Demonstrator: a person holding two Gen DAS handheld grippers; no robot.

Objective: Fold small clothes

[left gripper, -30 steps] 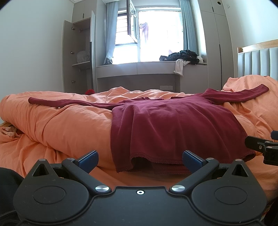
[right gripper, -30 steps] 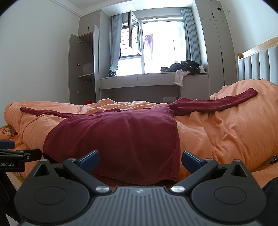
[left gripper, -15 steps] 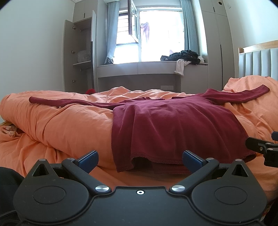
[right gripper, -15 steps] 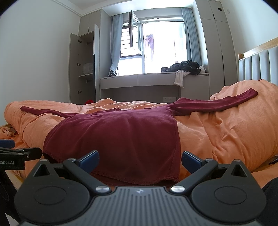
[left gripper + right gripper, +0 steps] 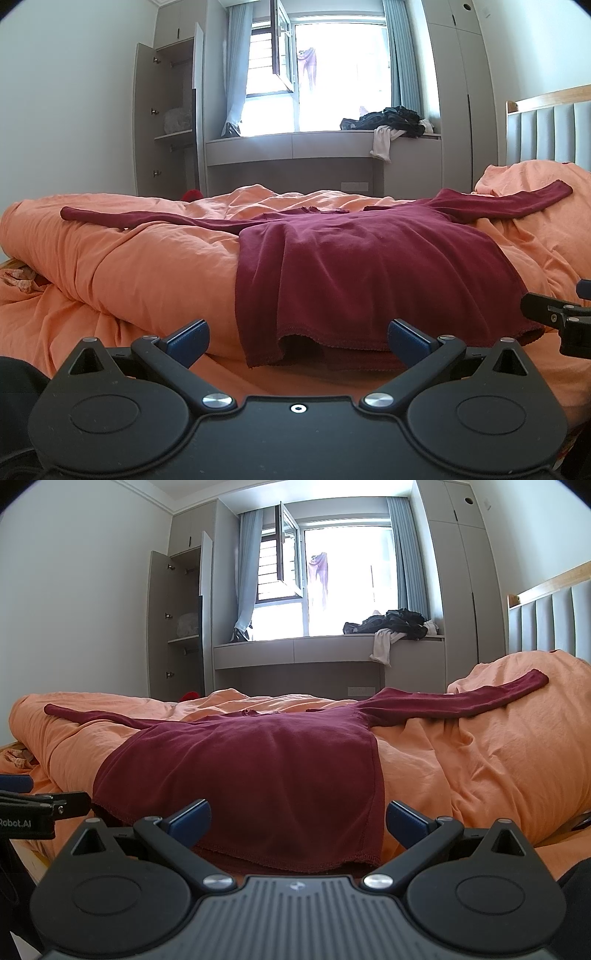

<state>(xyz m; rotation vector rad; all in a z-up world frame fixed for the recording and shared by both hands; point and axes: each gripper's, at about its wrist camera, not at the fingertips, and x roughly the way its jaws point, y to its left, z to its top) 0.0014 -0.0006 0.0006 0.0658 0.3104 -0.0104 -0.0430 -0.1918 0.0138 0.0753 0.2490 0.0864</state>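
Left wrist view: both grippers' fingers (image 5: 186, 336) spread wide, empty, before the maroon shirt (image 5: 369, 269) on the orange duvet (image 5: 129, 266).

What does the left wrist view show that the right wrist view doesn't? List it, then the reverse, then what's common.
Only the left wrist view shows the right gripper at its right edge, beside the hem's right corner.

Only the right wrist view shows the left gripper at its left edge, with lettering on its body.

Both show the maroon long-sleeved top spread flat on the orange duvet, sleeves out to each side, open jaws near the hem, the window and dark clothes on the ledge.
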